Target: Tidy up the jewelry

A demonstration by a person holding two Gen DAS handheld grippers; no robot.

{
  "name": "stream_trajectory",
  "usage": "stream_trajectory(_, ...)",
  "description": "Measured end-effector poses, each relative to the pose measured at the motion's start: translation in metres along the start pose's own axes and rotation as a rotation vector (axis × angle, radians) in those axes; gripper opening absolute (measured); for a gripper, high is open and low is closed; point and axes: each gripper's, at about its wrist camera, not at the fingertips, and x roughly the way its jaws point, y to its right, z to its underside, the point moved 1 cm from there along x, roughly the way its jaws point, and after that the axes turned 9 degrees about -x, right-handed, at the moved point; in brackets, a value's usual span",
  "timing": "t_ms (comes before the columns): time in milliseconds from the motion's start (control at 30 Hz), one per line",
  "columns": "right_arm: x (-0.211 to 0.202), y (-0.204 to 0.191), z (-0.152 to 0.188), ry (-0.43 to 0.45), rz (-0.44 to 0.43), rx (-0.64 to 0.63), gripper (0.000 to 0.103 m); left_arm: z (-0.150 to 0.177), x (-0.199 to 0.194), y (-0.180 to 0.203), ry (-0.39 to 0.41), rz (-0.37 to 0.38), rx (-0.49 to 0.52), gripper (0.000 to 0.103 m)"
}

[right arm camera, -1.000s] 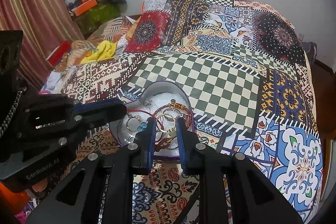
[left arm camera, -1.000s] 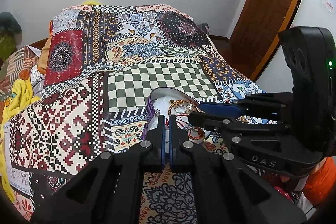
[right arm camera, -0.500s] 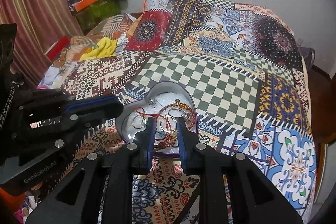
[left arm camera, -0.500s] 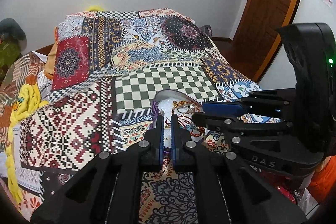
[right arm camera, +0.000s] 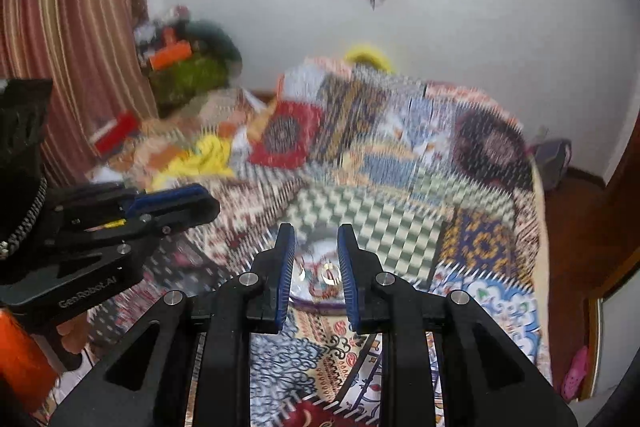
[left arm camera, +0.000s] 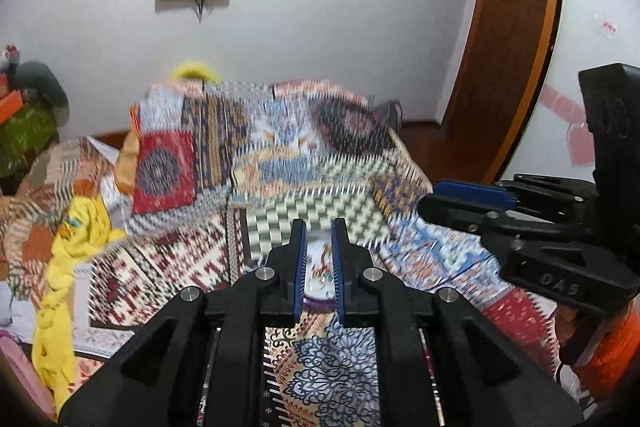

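While both claws hover empty: left gripper (left arm camera: 319, 259) narrow gap, nothing between pads; right gripper (right arm camera: 316, 267) part open, also bare. Heart-shaped tray (right arm camera: 316, 301) below on patchwork bedspread (right arm camera: 404, 227), framed between fingers, rings and bangles (right arm camera: 330, 273) heaped inside (blurred). Judgement: jewelry gathered in tray, unsorted; separating pieces remains. Yellow cloth (left arm camera: 76, 227) far left.

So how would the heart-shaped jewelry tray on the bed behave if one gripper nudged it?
The tray looks shallow and thin-walled, so probably light. On the soft quilt it would likely drag or tilt rather than glide. The loose rings inside would probably shift or tangle.
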Motion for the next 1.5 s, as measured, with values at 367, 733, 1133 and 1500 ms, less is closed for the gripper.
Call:
stream_trajectory(367, -0.145, -0.028, -0.018, 0.380, 0.090, 0.040, 0.020, -0.015, -0.127, 0.038, 0.316, 0.004, 0.025, 0.042)
stream_trajectory(733, -0.191, -0.070, 0.004, 0.511, 0.281, 0.040, 0.076, 0.012, -0.194, 0.051, 0.492, -0.062, 0.006, 0.097)
stream_trajectory(1133, -0.200, -0.078, 0.009, 0.515, 0.385, 0.058, 0.103, 0.027, -0.201, 0.055, 0.484, -0.092, -0.003, 0.098)
stream_trajectory(1500, -0.204, -0.084, 0.020, 0.500, 0.392, 0.046, 0.103, 0.030, -0.200, 0.055, 0.475, -0.099, -0.012, 0.098)
